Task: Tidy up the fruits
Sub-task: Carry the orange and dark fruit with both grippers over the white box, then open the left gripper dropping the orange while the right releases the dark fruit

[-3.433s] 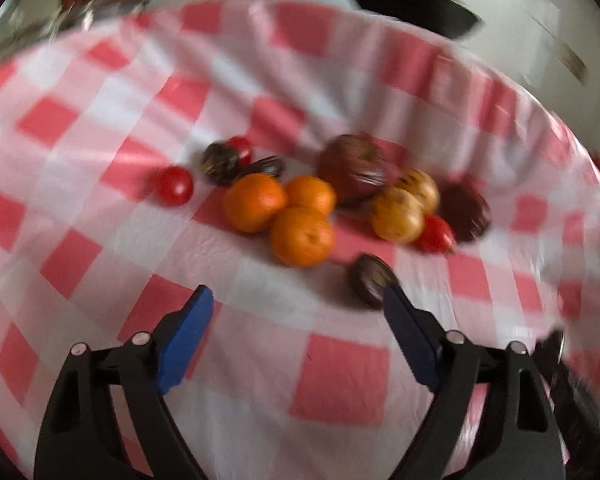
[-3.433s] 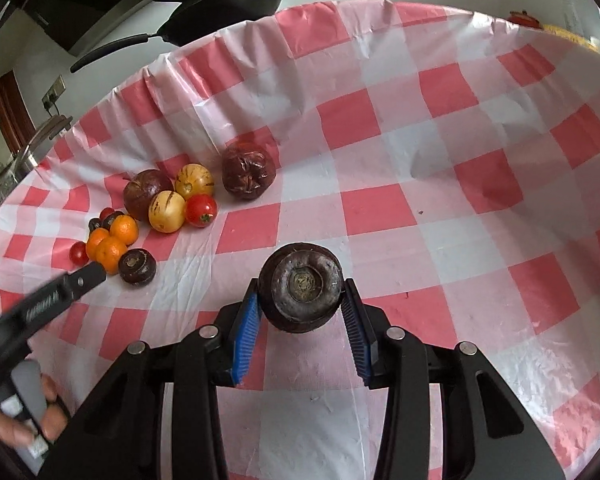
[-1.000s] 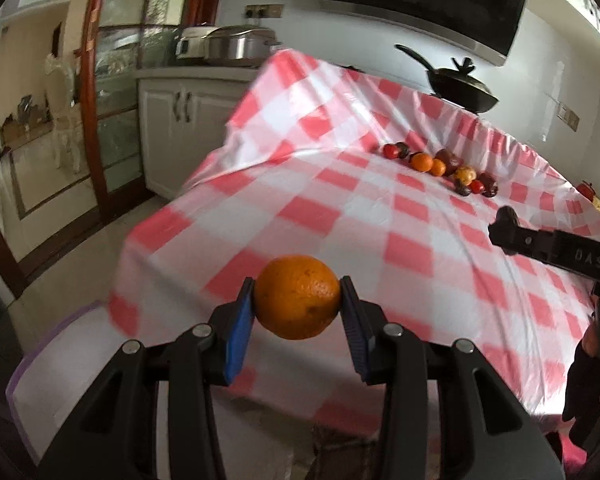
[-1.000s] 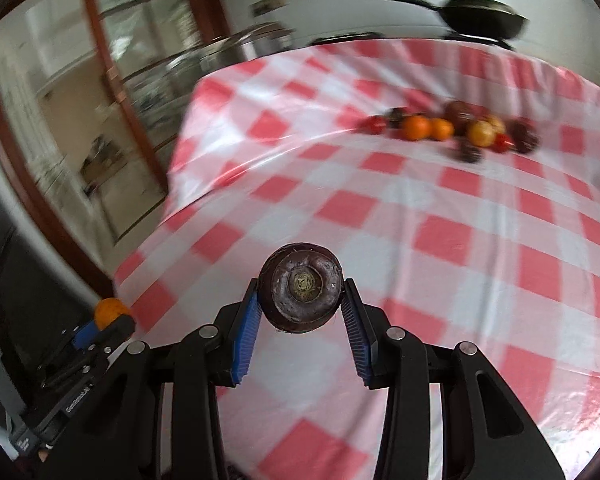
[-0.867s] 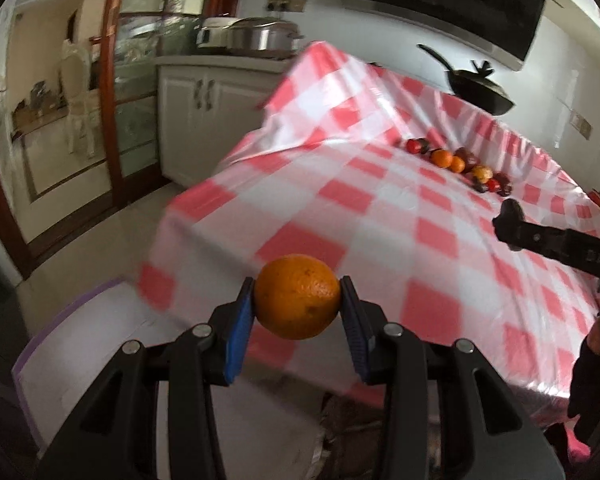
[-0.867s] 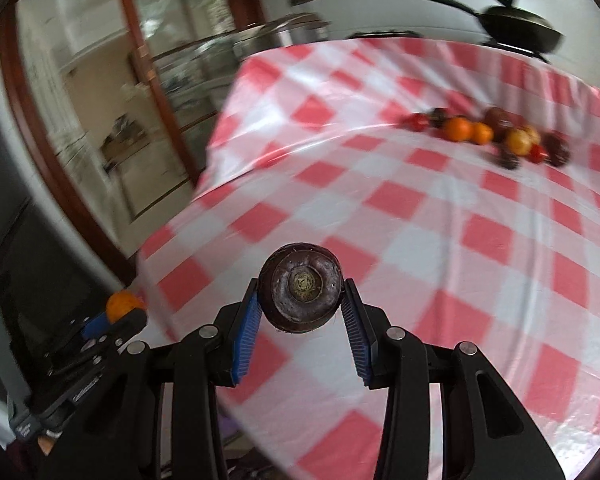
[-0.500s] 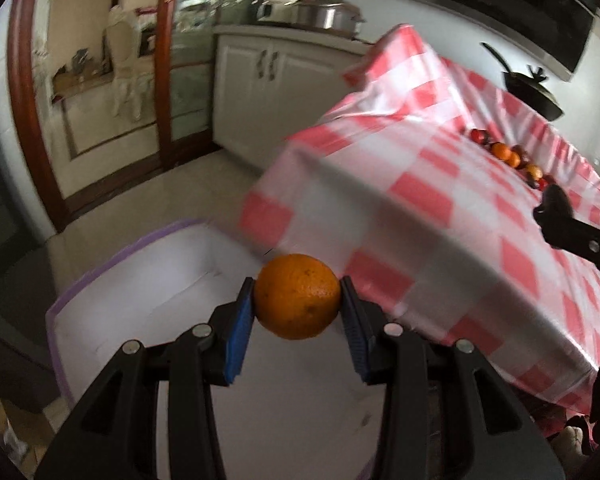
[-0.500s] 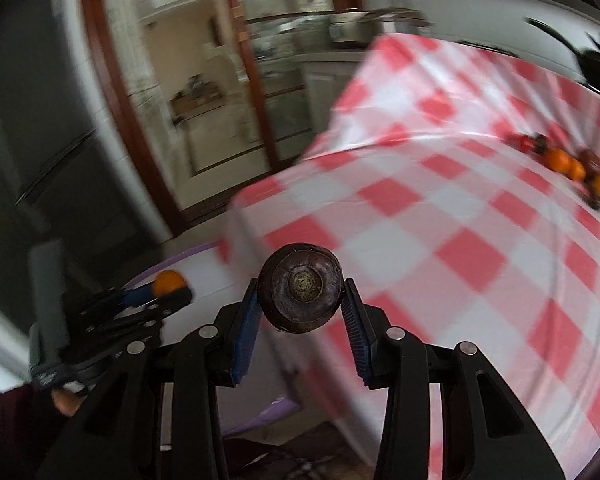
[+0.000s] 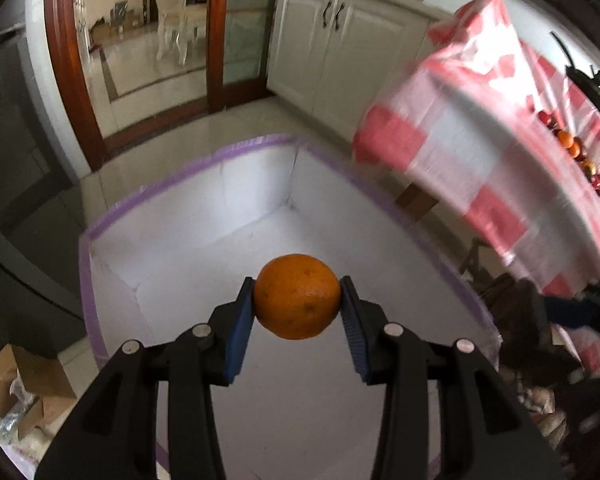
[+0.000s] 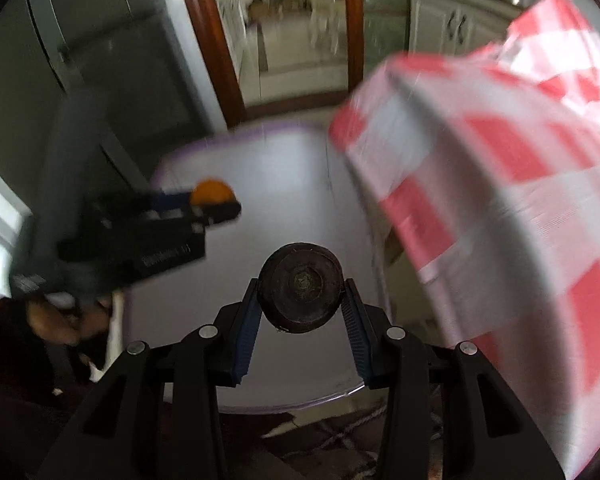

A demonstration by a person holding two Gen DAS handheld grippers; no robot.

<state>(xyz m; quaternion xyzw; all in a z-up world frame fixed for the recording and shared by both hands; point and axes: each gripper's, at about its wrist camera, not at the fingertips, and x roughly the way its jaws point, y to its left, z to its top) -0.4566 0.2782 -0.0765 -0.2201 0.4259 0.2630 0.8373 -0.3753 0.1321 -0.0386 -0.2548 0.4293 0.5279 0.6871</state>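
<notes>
White box [image 9: 228,208] below both tongs; left tongs [image 9: 298,312] clamp firm orange [image 9: 297,296] across its middle, right tongs [image 10: 300,300] clamp hard-looking dark fruit [image 10: 300,286].

The orange [image 9: 297,297] has bumpy, slightly shiny skin. The dark fruit [image 10: 300,293] looks dull and rough. Each hand-held gripper is matt black plastic with ridged blue pads [image 9: 239,334] and small shiny metal pins [image 9: 391,329]. The white box [image 9: 188,216] looks smooth and matt, with purple tape on its rim. The bench's checked cover [image 9: 460,152] looks glossy. The floor [image 9: 204,136] is shiny tile.
</notes>
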